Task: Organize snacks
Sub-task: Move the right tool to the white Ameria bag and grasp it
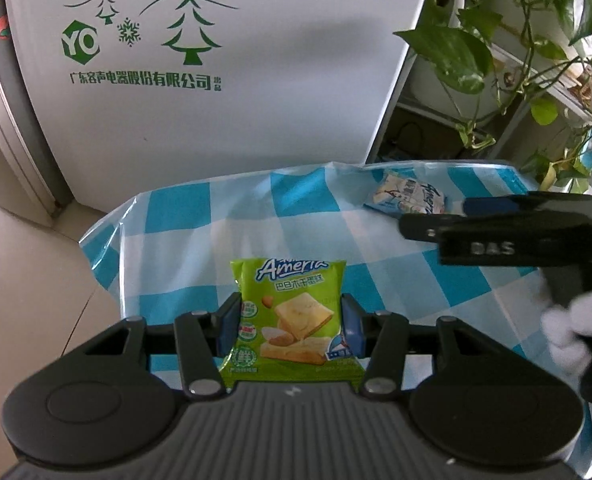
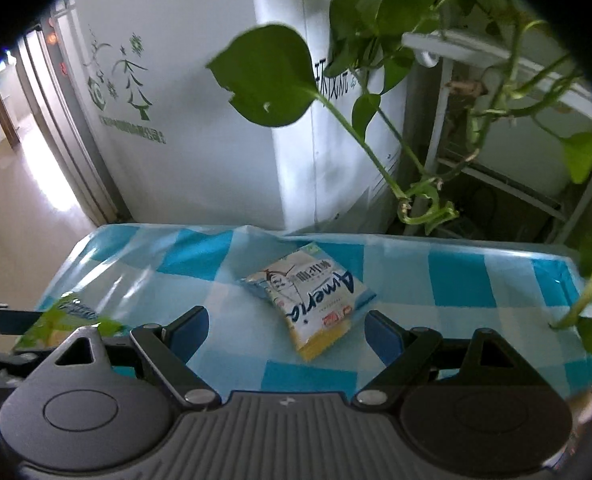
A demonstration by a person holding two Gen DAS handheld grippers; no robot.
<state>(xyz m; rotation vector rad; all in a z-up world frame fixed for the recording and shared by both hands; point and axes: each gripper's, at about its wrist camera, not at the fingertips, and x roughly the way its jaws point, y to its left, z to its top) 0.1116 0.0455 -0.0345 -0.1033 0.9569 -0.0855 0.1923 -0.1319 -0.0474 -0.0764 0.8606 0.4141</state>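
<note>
My left gripper point(image 1: 291, 320) is shut on a green snack packet point(image 1: 292, 316), both blue pads pressing its sides, and holds it upright above the blue-and-white checked tablecloth point(image 1: 200, 248). A light-blue and white snack packet point(image 2: 310, 298) lies flat on the cloth near its far edge; it also shows in the left wrist view point(image 1: 406, 198). My right gripper point(image 2: 286, 330) stands open just in front of that packet, its pads on either side and apart from it. In the left wrist view the right gripper point(image 1: 436, 220) reaches in from the right. The green packet point(image 2: 66, 316) appears at the left of the right wrist view.
A white refrigerator point(image 1: 216, 80) with green tree prints stands behind the table. A leafy trailing plant point(image 2: 376, 80) on a white rack hangs over the table's right side, with stems near the cloth point(image 2: 584, 300). Tiled floor point(image 1: 28, 280) lies to the left.
</note>
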